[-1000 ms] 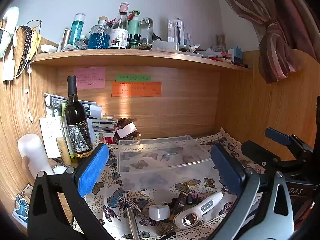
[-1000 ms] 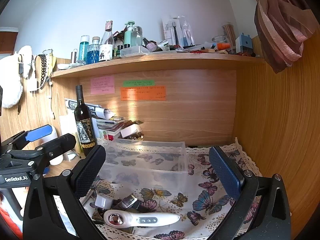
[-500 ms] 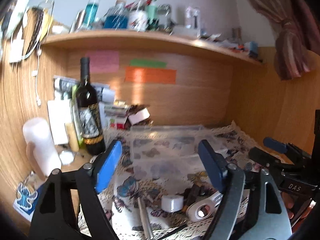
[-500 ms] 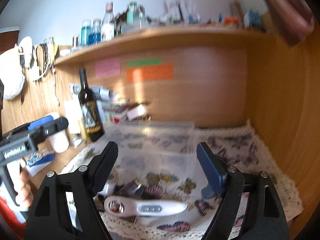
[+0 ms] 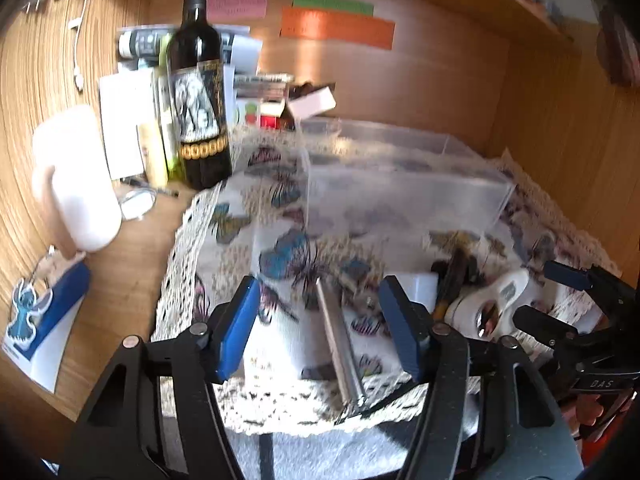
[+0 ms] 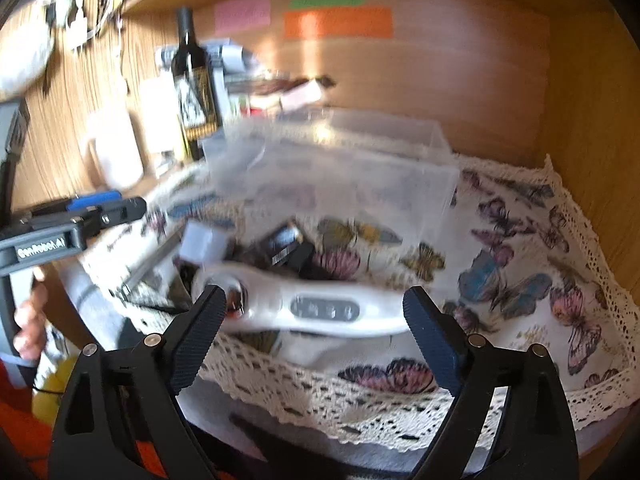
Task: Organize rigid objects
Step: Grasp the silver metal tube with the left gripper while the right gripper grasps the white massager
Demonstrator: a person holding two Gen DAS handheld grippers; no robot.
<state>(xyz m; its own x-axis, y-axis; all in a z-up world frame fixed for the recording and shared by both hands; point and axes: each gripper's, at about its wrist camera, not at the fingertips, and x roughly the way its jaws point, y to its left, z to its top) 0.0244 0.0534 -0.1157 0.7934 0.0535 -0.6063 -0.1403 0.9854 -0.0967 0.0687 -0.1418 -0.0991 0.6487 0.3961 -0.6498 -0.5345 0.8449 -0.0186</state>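
A clear plastic box point(image 5: 404, 184) point(image 6: 344, 164) stands on the butterfly cloth point(image 5: 288, 256) point(image 6: 516, 280). In front of it lie a white handheld device point(image 6: 316, 304) point(image 5: 492, 300), a white cap point(image 6: 202, 240) point(image 5: 420, 286), dark small items point(image 6: 286, 244) and a thin metal bar point(image 5: 338, 340). My left gripper point(image 5: 320, 326) is open and empty, with the metal bar between its fingers. My right gripper point(image 6: 314, 330) is open and empty, its fingers either side of the white device.
A dark wine bottle point(image 5: 198, 92) point(image 6: 194, 80) stands at the back left beside papers and small boxes. A white mug point(image 5: 74, 178) sits on the wooden desk at left. Wooden walls close in behind and to the right.
Both grippers have dropped and tilted down toward the items at the cloth's front edge. The left now straddles the metal bar, the right the white device. Both stayed open.
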